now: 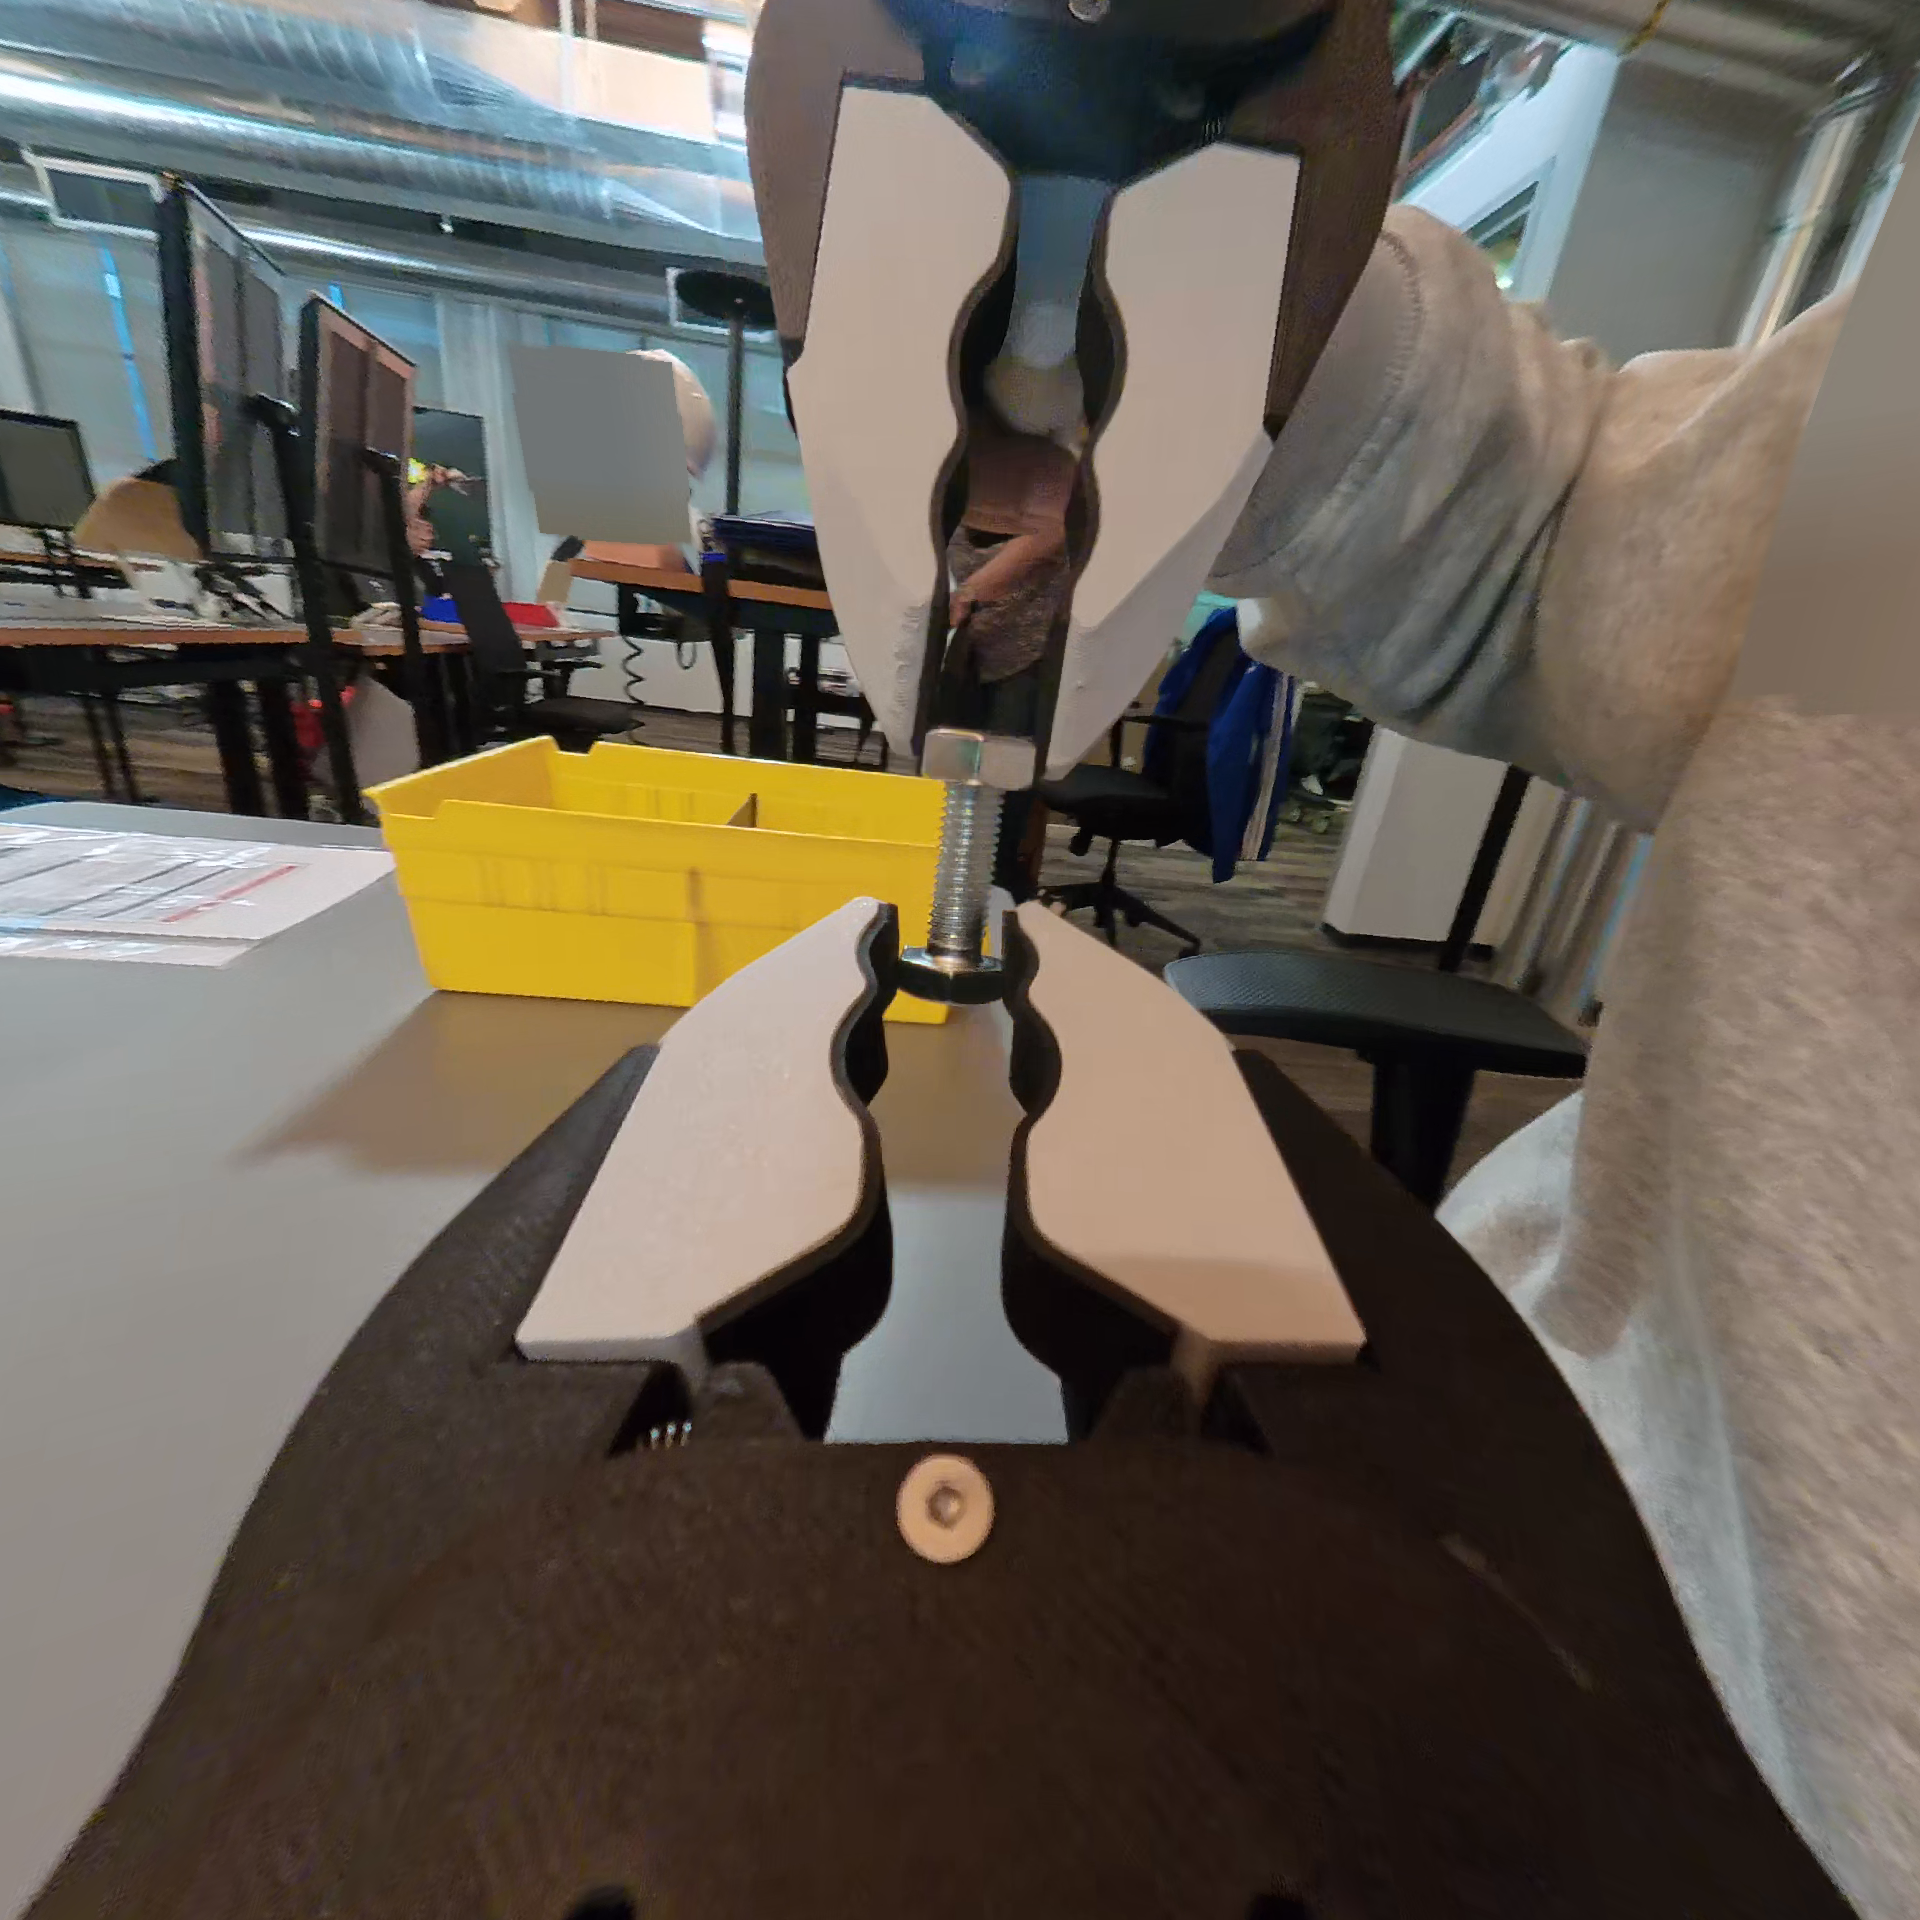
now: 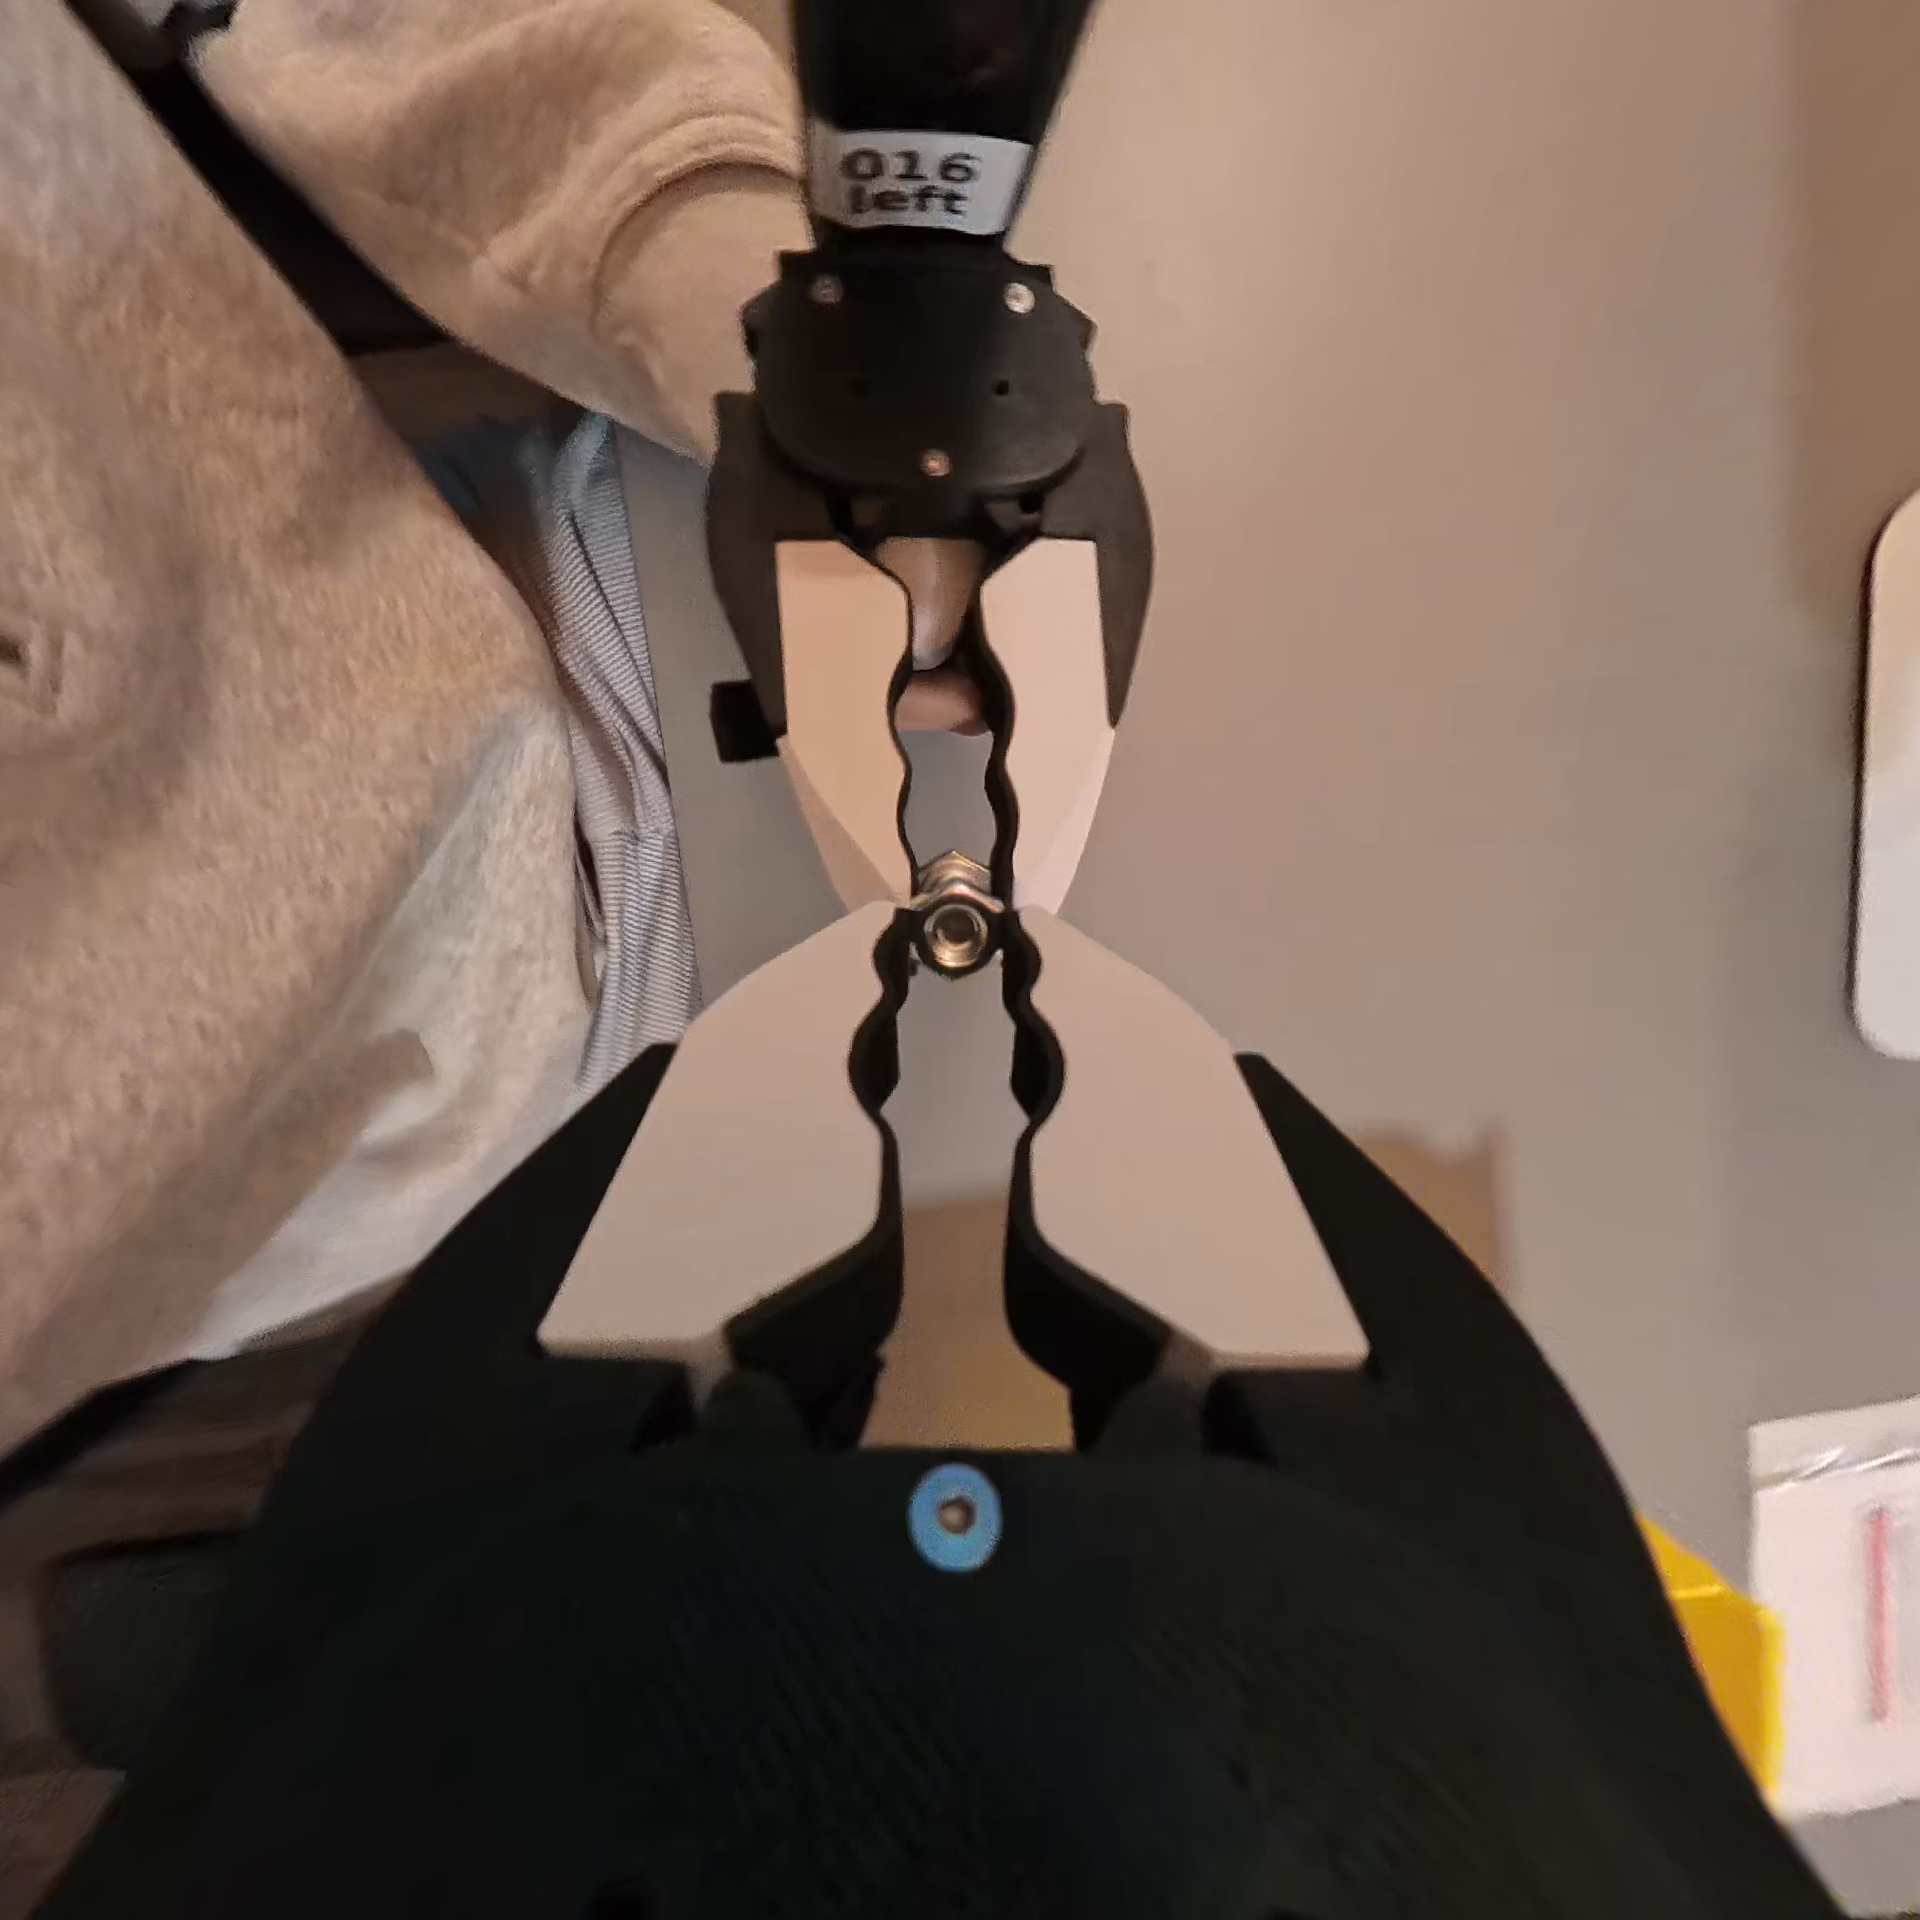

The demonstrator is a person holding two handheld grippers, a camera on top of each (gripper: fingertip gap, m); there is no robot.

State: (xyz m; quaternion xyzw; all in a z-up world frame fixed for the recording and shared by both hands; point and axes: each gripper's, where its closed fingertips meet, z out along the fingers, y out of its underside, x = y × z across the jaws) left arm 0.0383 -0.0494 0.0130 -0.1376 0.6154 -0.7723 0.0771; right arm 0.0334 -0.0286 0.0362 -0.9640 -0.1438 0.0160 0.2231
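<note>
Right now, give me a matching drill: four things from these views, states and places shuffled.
Things:
1. left gripper
2. right gripper
3. bin
4. paper

States and places:
A. points down from above, shut on the head of the bolt
B. yellow, on the table behind both grippers
C. shut on the nut at the bolt's lower end
D. flat on the table, left of the bin in the left wrist view

Pairs: 1-C, 2-A, 3-B, 4-D
</note>
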